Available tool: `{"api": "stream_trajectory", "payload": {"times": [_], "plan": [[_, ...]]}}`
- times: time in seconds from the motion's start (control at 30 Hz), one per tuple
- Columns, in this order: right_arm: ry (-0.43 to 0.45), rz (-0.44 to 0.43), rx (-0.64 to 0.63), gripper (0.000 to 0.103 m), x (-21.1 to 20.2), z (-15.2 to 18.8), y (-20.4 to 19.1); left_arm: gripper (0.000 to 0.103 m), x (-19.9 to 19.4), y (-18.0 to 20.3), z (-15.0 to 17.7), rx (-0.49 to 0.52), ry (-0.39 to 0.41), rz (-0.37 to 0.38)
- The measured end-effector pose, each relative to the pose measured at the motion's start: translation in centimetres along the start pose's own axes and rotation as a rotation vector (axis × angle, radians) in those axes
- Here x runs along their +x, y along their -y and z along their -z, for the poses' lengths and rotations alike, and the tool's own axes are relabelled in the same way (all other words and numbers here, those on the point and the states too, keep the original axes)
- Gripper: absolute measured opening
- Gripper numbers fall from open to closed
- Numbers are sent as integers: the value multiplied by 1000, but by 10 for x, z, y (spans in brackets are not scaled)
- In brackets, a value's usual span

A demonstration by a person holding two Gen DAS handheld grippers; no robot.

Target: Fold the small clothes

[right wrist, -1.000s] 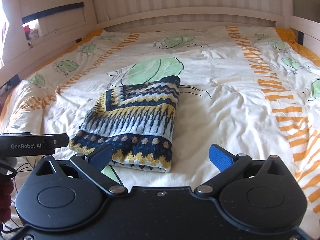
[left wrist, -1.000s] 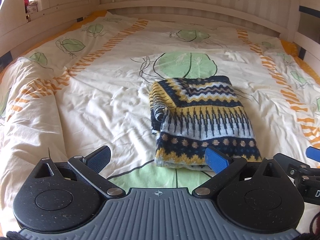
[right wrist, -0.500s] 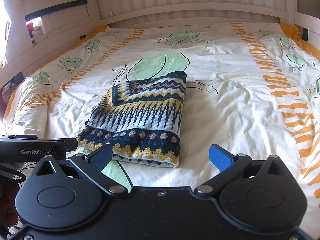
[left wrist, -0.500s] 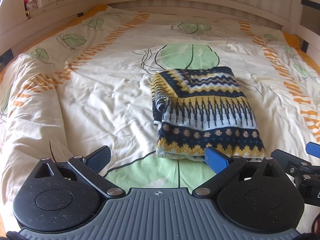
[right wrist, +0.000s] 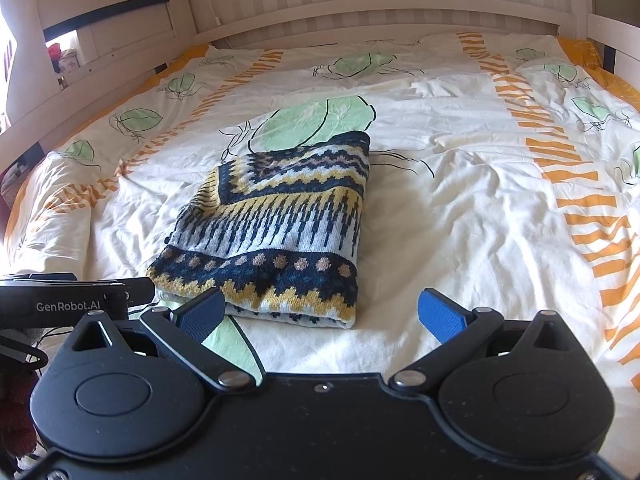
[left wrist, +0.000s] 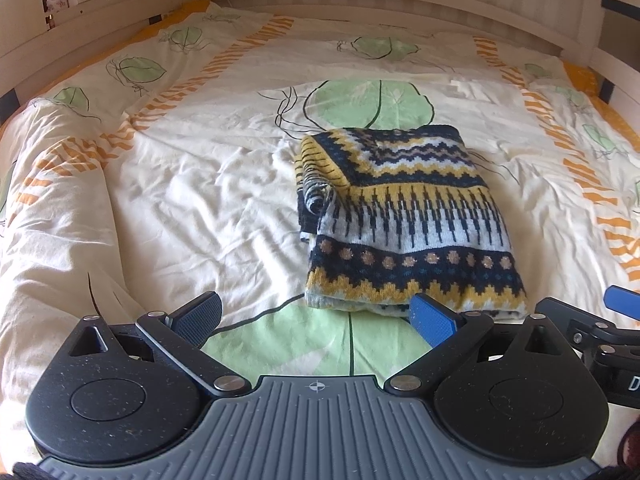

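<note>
A knitted sweater (left wrist: 404, 216) with navy, yellow and pale blue patterns lies folded into a rectangle in the middle of the bed; the right wrist view shows the same sweater (right wrist: 276, 236) left of centre. My left gripper (left wrist: 316, 316) hangs open just short of its near edge, nothing between the blue pads. My right gripper (right wrist: 320, 312) is open too, held back from the sweater's near right corner and empty. Each view catches the other gripper at its side edge.
The bed is covered by a cream duvet (left wrist: 192, 184) printed with green leaves and orange stripes, creased on the left. A white wooden bed frame (right wrist: 360, 12) rises behind and along both sides. Bare duvet lies to the right of the sweater (right wrist: 480, 220).
Both grippers have drawn back and risen slightly from the sweater, so more of the bed shows. The sweater lies as it did. Both grippers stay open.
</note>
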State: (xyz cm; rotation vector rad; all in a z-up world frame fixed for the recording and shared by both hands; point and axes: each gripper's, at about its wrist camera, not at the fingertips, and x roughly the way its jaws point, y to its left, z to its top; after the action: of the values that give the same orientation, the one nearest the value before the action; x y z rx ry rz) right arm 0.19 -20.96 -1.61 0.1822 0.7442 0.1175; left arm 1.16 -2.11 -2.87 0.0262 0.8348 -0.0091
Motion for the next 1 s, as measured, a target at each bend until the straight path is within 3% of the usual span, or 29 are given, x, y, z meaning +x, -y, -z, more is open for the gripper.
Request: {"api": "stream_trajectory", "payload": {"times": [1.0], "plan": [[-2,-9,-15,102,2,-3,-6,101,4,0,-1,3,-12,6]]}}
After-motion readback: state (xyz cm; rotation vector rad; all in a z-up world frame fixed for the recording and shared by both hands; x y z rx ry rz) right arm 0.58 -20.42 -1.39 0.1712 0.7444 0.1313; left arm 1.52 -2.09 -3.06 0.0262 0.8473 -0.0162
